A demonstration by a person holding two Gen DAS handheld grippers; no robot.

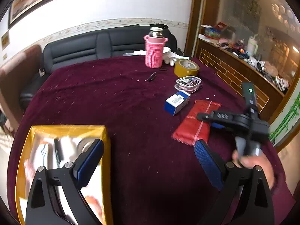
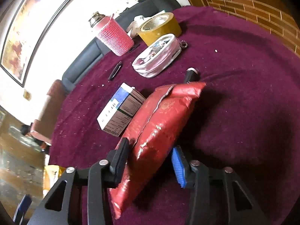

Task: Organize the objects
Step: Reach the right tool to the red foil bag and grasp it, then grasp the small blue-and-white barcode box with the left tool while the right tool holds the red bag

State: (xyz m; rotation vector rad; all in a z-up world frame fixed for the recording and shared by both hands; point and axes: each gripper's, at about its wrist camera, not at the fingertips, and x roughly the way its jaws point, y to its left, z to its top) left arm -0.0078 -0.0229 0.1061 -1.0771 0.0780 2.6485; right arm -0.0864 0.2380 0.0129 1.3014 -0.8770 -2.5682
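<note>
Left wrist view: my left gripper (image 1: 148,161) hangs with jaws wide apart and nothing between them, one finger over the yellow cardboard box (image 1: 61,131) at the counter's (image 1: 112,101) near edge. Looks like the drop-off.

Right wrist view: the right gripper (image 2: 148,166) has its jaws pinched partway onto the glossy red plastic pouch (image 2: 159,123), which sits tilted beside the blue-and-white carton (image 2: 120,108). I reckon next is lifting it over to the box without it slipping.
</note>
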